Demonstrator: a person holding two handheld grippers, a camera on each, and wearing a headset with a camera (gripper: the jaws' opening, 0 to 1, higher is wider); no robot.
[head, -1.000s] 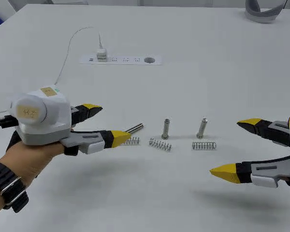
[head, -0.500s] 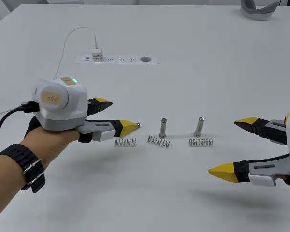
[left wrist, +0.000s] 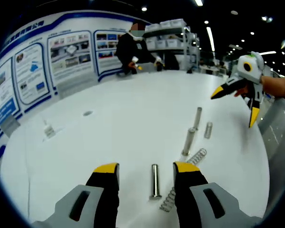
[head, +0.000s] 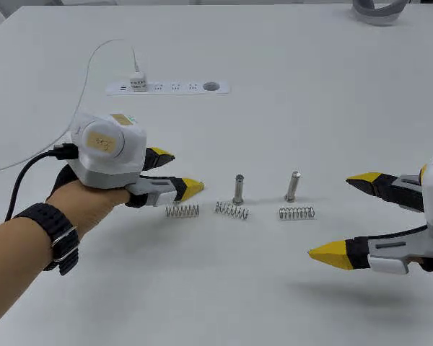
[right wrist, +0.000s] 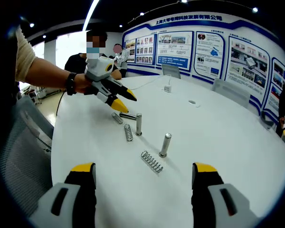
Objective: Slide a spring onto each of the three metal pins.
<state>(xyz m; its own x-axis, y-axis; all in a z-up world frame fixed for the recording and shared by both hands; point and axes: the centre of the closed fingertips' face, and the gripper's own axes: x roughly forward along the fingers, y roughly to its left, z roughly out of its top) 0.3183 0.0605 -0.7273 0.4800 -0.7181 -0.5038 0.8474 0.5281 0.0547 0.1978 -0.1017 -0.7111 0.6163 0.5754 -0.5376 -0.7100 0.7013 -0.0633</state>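
In the head view, the left tongs (head: 182,171) are open, low over the white tabletop (head: 289,122), just above the first spring (head: 182,210). A middle pin (head: 238,189) and a far pin (head: 292,186) stand up nearby. The right tongs (head: 337,215) are open too and hold nothing. In the left gripper view, the third pin (left wrist: 155,180) lies flat between the open jaws, not pinched yet. I think it is best to close gently on its middle so it cannot roll, and leave one end free. In the right gripper view, the last spring (right wrist: 151,161) lies just ahead.
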